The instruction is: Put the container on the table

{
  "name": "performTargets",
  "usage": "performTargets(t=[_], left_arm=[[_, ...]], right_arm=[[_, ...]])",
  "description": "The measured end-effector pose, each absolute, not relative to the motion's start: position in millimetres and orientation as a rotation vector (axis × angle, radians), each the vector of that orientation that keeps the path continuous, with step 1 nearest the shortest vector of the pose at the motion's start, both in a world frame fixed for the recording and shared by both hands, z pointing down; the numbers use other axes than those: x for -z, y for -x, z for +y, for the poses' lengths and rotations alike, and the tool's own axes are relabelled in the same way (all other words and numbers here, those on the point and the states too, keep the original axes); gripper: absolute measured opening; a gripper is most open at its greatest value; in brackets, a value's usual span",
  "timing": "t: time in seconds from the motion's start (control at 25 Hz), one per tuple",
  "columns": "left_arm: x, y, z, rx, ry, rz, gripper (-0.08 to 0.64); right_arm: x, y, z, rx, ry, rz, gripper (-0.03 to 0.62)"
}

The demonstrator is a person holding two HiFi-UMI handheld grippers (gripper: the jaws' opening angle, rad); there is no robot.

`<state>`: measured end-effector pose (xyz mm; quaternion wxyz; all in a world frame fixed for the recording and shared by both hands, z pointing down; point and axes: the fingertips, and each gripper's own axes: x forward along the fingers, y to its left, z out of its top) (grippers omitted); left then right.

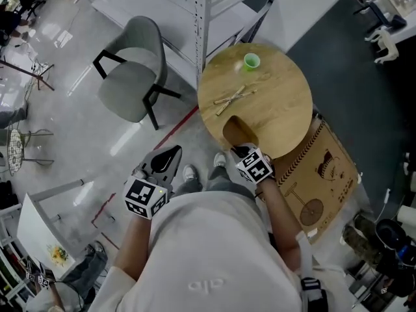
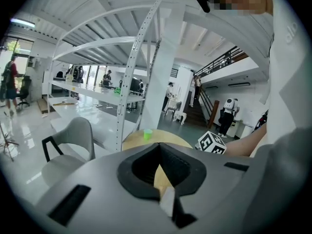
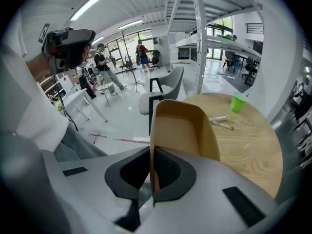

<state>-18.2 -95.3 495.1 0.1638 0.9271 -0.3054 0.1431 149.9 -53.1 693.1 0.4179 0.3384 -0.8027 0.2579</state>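
Note:
The container (image 1: 239,132) is a tan, open-topped paper tub, tilted over the near edge of the round wooden table (image 1: 279,103). My right gripper (image 1: 242,147) is shut on its rim. In the right gripper view the container (image 3: 187,126) rises from between the pads of the right gripper (image 3: 152,152), with the table (image 3: 248,140) behind it. My left gripper (image 1: 173,151) hangs over the floor to the left of the table, its tips together with nothing in them. The left gripper (image 2: 158,147) points toward the table (image 2: 131,139).
A small green cup (image 1: 251,61) and wooden cutlery (image 1: 234,98) lie on the table's far half. A grey chair (image 1: 133,70) stands to the left and a white shelf post (image 1: 201,18) behind the table. A printed cardboard box (image 1: 322,174) lies at the right. People stand far off.

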Motion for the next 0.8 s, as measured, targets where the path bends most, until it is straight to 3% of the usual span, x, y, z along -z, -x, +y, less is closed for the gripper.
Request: performTargets(t=[0.8], left_arm=[[-516, 55, -107, -0.458, -2.4, -1.202, 0.014]], right_arm=[[-769, -151, -97, -0.662, -0.591, -1.884, 0.035]])
